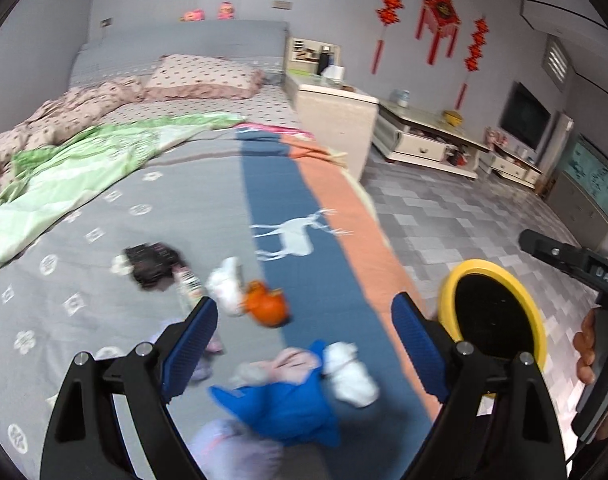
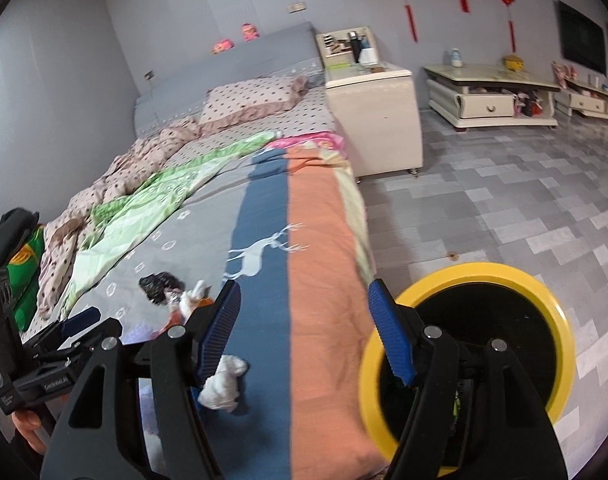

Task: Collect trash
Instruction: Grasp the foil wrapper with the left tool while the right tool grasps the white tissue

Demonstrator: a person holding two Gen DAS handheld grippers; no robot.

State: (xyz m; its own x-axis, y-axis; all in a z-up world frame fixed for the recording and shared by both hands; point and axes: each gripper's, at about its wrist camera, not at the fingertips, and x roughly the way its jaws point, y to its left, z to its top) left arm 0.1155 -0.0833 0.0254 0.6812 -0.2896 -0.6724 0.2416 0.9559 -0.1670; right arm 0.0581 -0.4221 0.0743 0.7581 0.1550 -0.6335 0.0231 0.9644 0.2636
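Note:
Trash lies scattered on the bed cover: a blue wrapper (image 1: 279,404), white crumpled tissues (image 1: 352,372) (image 1: 225,286), an orange piece (image 1: 265,304) and a black wrapper (image 1: 151,262). My left gripper (image 1: 304,340) hovers over this pile, open, with nothing between its blue pads. A yellow-rimmed black bin (image 1: 496,312) (image 2: 464,360) stands on the floor at the bed's right side. My right gripper (image 2: 306,332) is open and empty above the blue and orange stripes, its right finger in front of the bin's rim. One tissue (image 2: 223,384) lies just below its left finger, and the black wrapper (image 2: 159,280) sits farther left.
The bed (image 1: 175,184) carries a green quilt (image 1: 75,176) and a dotted pillow (image 1: 203,76) farther back. A cream nightstand (image 2: 372,116) and low cabinets (image 2: 492,92) stand along the wall. Grey tiled floor (image 2: 504,208) opens to the right. A hand (image 1: 588,352) holds the right gripper's handle.

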